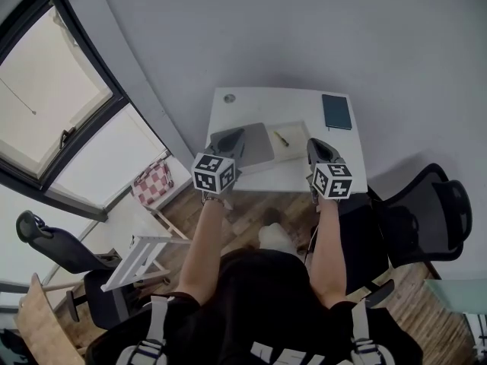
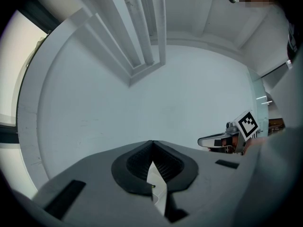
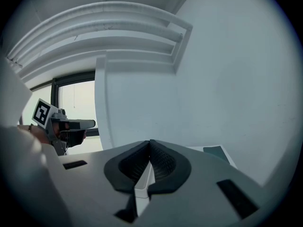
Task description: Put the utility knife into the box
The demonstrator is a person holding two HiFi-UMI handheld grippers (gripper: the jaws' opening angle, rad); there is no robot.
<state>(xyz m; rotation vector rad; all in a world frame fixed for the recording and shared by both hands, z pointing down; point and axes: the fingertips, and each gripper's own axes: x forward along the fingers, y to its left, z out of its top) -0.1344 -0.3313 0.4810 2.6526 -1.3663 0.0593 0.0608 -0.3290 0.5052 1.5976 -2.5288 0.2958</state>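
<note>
The left gripper (image 1: 230,140) and right gripper (image 1: 322,150) are hovering over the desk (image 1: 228,116), jaws together and empty, as the knife (image 1: 281,138) seems to be lying in the box (image 1: 295,150) already.

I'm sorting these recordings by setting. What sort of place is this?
Probably an office or study room: a white desk against a plain wall, a black office chair beside it, and a large window.
</note>
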